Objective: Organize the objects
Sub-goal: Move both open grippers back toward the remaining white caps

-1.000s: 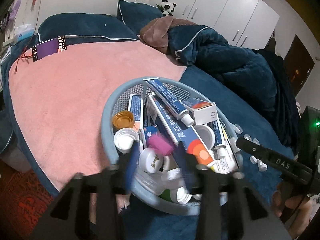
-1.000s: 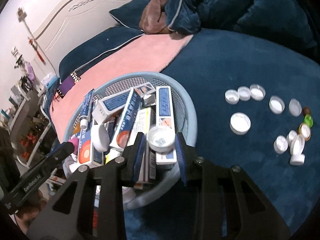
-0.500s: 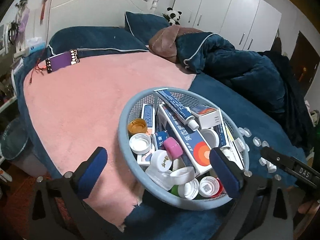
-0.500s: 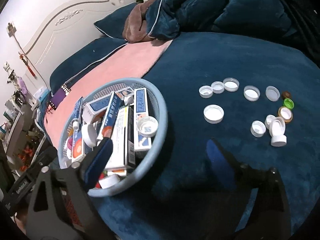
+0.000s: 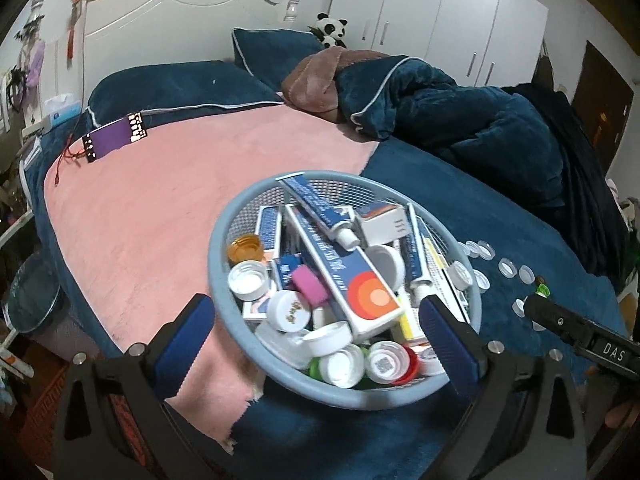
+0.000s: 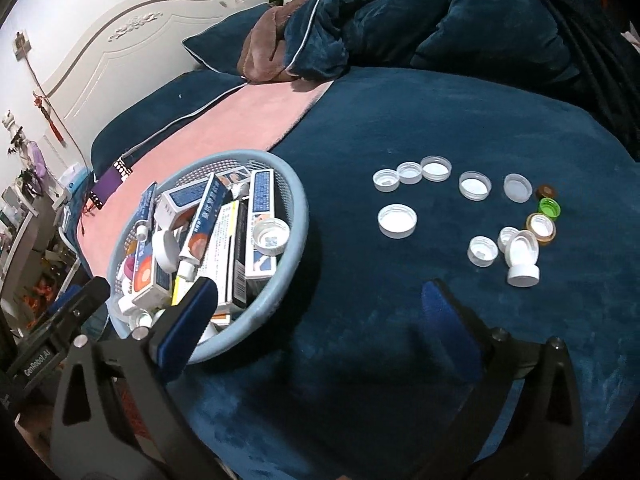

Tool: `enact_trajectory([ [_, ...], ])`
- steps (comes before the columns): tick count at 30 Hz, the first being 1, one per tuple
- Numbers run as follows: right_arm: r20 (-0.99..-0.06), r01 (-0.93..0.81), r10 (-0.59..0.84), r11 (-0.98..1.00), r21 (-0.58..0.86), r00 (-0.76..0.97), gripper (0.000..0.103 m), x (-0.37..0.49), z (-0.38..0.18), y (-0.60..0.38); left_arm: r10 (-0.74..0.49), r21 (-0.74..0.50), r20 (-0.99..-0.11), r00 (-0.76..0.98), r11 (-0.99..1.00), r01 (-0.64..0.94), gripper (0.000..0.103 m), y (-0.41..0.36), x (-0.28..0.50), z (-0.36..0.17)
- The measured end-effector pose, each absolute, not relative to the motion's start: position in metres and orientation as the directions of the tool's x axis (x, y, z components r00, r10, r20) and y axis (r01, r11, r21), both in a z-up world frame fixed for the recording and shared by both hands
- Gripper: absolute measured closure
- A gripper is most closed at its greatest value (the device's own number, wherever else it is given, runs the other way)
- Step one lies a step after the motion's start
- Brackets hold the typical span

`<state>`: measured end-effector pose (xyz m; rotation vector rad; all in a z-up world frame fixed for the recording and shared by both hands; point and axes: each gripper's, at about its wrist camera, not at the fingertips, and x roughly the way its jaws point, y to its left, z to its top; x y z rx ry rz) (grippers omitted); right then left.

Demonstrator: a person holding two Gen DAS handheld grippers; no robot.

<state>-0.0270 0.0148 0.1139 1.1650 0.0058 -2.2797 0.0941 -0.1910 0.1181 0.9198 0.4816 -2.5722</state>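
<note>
Covering most of both views is a wide bed with a dark blue plush blanket point(image 6: 420, 128), and a pink plush cover point(image 5: 160, 208) lies over its left part, up to the pillows at the head edge. On the border between the pink and the blue stands a round light blue plastic mesh basket point(image 5: 224, 312), near the foot edge of the bed. It is filled with blue and white toothpaste boxes and tubes point(image 5: 340, 276), white screw caps, one pink cap point(image 5: 310, 288) and one amber cap point(image 5: 245, 248). To the right of the basket, well apart from it, a group of small loose bottle caps point(image 6: 468, 216) lies on the blue blanket; most are white, one is green, two are brownish. The left gripper point(image 5: 316, 320) hangs over the near side of the basket, its blue-padded jaws spread wide and gripping nothing. The right gripper point(image 6: 320, 304) has just been opening; its jaws also stand wide with nothing between them, above the blue blanket beside the basket.
</note>
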Motion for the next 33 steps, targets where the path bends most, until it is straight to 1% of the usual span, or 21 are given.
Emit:
enact_trajectory([
  [33, -0.767, 0.33, -0.402, -0.907, 0.261, -0.5, 0.0, -0.043, 0.099, 0.103, -0.126, -0.157, -0.661, -0.74, -0.941, 0.301, 0.001, -0.12, 0.053, 0.119],
])
